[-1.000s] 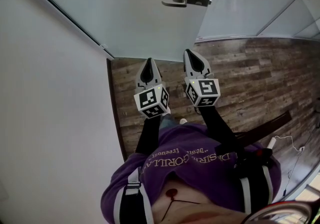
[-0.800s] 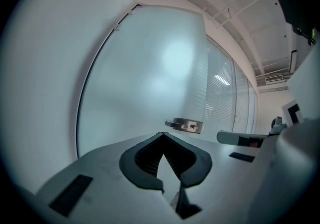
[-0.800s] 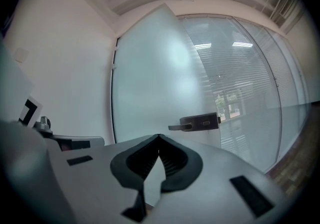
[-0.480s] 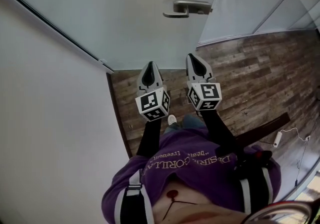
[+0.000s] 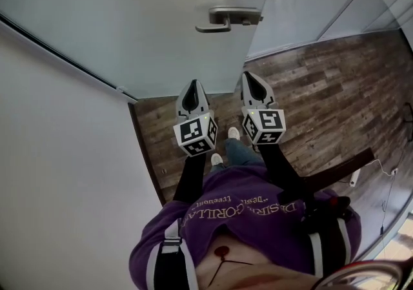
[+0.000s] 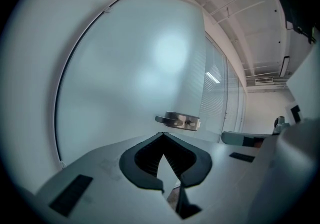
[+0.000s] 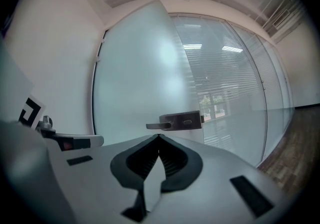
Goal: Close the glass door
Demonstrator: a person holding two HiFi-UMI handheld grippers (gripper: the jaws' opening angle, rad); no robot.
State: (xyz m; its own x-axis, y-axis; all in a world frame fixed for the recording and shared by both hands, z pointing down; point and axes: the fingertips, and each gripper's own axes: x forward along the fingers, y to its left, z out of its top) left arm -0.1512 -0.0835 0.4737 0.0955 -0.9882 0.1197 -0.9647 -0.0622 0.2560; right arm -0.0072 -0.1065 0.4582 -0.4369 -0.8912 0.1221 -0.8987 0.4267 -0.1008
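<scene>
Both grippers shut and empty, facing the glass door

Head view: my left gripper (image 5: 191,85) and right gripper (image 5: 253,79) sat side by side, with the glass door (image 5: 148,17) ahead of the tips and its handle (image 5: 226,19) well beyond them. Left gripper view: jaws closed tip to tip on nothing, handle (image 6: 177,119) just above and past the tips. Right gripper view: same deal, jaws pinched together and empty, handle (image 7: 175,120) straight ahead.

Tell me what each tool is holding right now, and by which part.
Nothing is held. The left tool and the right tool are both shut and empty, pointing at the glass door, short of its handle.
</scene>
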